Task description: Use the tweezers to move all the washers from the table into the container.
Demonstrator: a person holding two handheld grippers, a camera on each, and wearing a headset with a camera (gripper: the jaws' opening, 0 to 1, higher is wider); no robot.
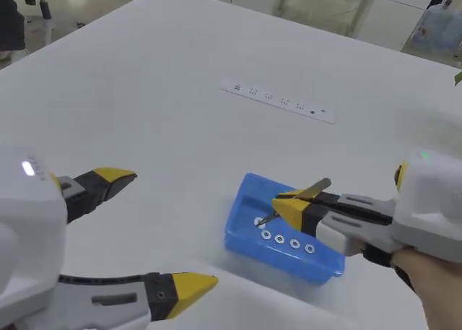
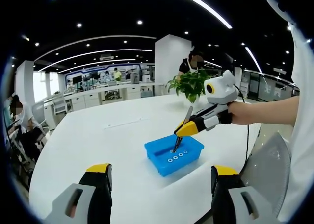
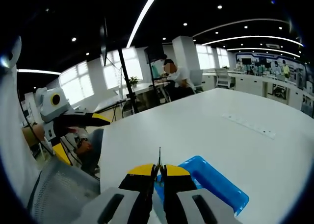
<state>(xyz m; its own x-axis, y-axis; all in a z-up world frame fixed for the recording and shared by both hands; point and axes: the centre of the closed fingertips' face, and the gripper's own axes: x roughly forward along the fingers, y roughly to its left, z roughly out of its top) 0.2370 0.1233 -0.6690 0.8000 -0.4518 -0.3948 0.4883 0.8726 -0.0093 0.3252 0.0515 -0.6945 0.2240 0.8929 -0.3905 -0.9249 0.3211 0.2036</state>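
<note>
While its yellow-tipped jaws are pressing almost together, the right claw (image 1: 290,206) (image 3: 159,171) (image 2: 187,129) is gripping the tweezers (image 1: 317,187) (image 3: 159,155) (image 2: 188,114) partway along their length. Their blunt end is sticking up behind the jaws and their thin points are slanting down in front. The points are reaching into the blue container (image 1: 289,262) (image 2: 168,168) (image 3: 222,186), touching or nearly touching its floor at the end of a short row of washers (image 1: 280,239) (image 2: 175,157). I cannot tell whether the points are holding a washer. Four washers are lying flat in a line along the container's floor, just beside its nearer wall. The container is sitting close to the near edge of the white worktop (image 1: 166,70), and a hand (image 1: 433,281) is holding the right claw from the right edge's side.

The left claw (image 1: 162,229) (image 2: 162,169) is hanging with its jaws spread wide and nothing between them. It is hovering over the near left part of the worktop, well apart from the container and pointing toward it.

Farther out, a flush socket strip (image 1: 278,99) (image 2: 122,122) (image 3: 248,125) is lying between the container and the far edge. In the left gripper view a leafy plant (image 2: 189,84) is standing beyond the worktop's far edge.
</note>
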